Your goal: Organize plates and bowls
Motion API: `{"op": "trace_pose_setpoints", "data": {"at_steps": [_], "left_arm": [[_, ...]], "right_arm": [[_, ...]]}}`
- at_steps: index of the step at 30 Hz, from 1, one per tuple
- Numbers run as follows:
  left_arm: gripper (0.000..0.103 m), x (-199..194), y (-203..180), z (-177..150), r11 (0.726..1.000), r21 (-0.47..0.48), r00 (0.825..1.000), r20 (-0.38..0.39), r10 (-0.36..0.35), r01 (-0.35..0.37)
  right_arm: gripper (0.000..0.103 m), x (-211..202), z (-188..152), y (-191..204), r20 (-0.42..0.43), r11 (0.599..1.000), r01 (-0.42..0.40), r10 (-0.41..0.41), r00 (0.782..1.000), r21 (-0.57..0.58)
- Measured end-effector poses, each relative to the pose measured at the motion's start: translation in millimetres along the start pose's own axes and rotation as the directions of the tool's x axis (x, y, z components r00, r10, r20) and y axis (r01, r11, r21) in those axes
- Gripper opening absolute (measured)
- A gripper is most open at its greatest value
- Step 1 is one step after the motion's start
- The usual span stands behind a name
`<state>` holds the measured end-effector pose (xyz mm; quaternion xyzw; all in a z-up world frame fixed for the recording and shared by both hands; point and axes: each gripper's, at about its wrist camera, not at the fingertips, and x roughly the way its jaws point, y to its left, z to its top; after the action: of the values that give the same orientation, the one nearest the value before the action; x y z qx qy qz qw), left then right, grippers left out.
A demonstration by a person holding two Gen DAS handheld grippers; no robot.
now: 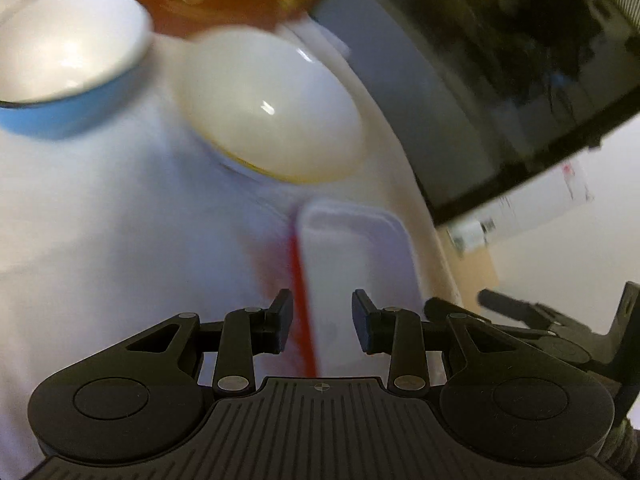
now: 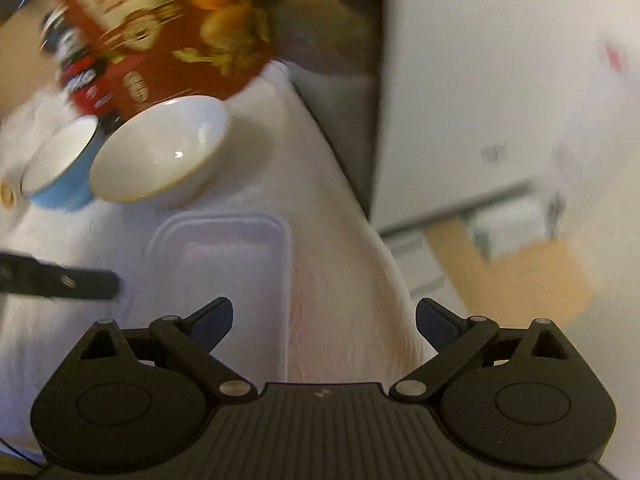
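On the white cloth stand a blue bowl (image 1: 68, 52) with a white inside and, beside it, a white bowl (image 1: 272, 108) with a thin gold rim. Nearer lies a white rectangular tray (image 1: 352, 264) with a red edge. My left gripper (image 1: 322, 320) hovers open above the tray's near end, its pads touching nothing. The right wrist view shows the same blue bowl (image 2: 56, 164), white bowl (image 2: 160, 152) and tray (image 2: 224, 264). My right gripper (image 2: 324, 320) is wide open over the tray's right side and the cloth. Both views are motion-blurred.
A red printed carton (image 2: 160, 32) stands behind the bowls. The table's edge (image 2: 352, 184) drops off to the right, with floor and a cardboard box (image 2: 520, 264) beyond. A dark panel (image 1: 500, 80) rises at the right of the left wrist view.
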<state>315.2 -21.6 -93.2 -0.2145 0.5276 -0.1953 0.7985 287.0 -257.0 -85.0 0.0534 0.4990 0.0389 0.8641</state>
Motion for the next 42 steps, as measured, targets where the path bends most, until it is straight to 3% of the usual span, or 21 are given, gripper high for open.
{"op": "trace_pose_setpoints", "data": {"at_steps": [4, 9, 14, 17, 22, 28, 31, 35, 38, 42], "left_arm": [[0.036, 21, -15, 3, 0.999, 0.033, 0.999, -0.030, 0.044, -0.043], [0.029, 32, -4, 3, 0.999, -0.004, 0.997, -0.071, 0.043, -0.043], [0.027, 24, 4, 2, 1.000, -0.014, 0.998, -0.061, 0.023, -0.024], [0.027, 23, 4, 3, 1.000, -0.024, 0.998, -0.056, 0.000, -0.002], [0.029, 11, 6, 3, 1.000, -0.030, 0.999, -0.034, -0.002, 0.001], [0.029, -31, 31, -4, 0.994, -0.085, 0.996, 0.051, 0.078, -0.073], [0.029, -51, 51, -12, 0.981, -0.141, 0.985, 0.089, 0.146, -0.132], [0.029, -66, 79, -24, 0.946, -0.207, 0.959, 0.086, 0.271, -0.249], [0.029, -69, 96, -30, 0.922, -0.244, 0.946, 0.055, 0.321, -0.299], [0.027, -71, 104, -37, 0.917, -0.246, 0.942, 0.040, 0.333, -0.314]], "right_arm": [[0.072, 16, 1, 4, -0.023, 0.999, -0.037, 0.038, 0.999, 0.032], [0.056, 36, 5, 16, -0.084, 0.996, -0.088, 0.090, 0.992, 0.019], [0.056, 46, 16, 39, -0.101, 0.990, -0.137, 0.132, 0.986, -0.044], [0.056, 53, 21, 51, -0.119, 0.987, -0.134, 0.122, 0.985, -0.094], [0.057, 41, 27, 57, -0.065, 0.976, -0.081, 0.069, 0.995, -0.203], [0.062, 19, 38, 72, -0.002, 0.959, -0.120, 0.123, 0.992, -0.256], [0.066, 11, 39, 95, -0.013, 0.942, -0.211, 0.215, 0.977, -0.260], [0.068, 18, 23, 134, -0.134, 0.887, -0.390, 0.367, 0.920, -0.246], [0.068, 33, 7, 157, -0.220, 0.863, -0.457, 0.413, 0.884, -0.216], [0.069, 58, 0, 167, -0.286, 0.874, -0.456, 0.399, 0.871, -0.170]]}}
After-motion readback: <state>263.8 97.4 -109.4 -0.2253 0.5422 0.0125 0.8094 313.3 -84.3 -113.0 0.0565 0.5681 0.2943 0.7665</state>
